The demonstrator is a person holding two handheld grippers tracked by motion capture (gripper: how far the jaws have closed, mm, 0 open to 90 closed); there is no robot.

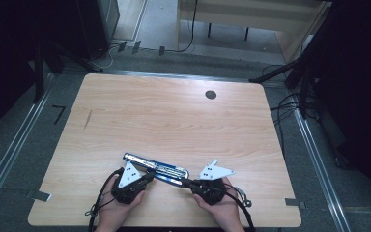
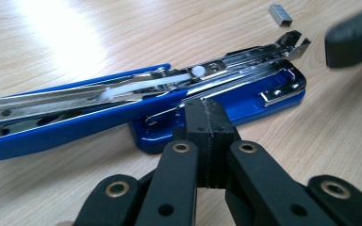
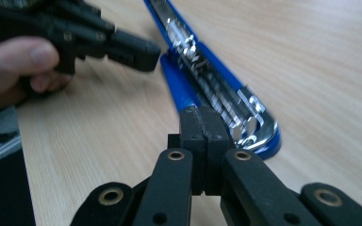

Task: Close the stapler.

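A blue stapler (image 1: 155, 168) lies swung open near the table's front edge, its metal staple channel (image 2: 245, 77) bared. My left gripper (image 1: 149, 177) is shut with nothing between its jaws. In the left gripper view its tips (image 2: 209, 110) sit right at the near edge of the blue base (image 2: 245, 106); I cannot tell if they touch it. My right gripper (image 1: 182, 182) points in from the right, shut and empty. Its tips (image 3: 200, 117) are close beside the stapler's rounded front end (image 3: 254, 127). A small strip of staples (image 2: 280, 14) lies on the wood just past the stapler.
The wooden table (image 1: 174, 116) has a dark round hole (image 1: 210, 94) at the back right and a dark streak (image 1: 87, 119) at the left. Cables trail on the floor (image 1: 282, 104) beyond the right edge. A hand (image 3: 23, 66) holds the left gripper.
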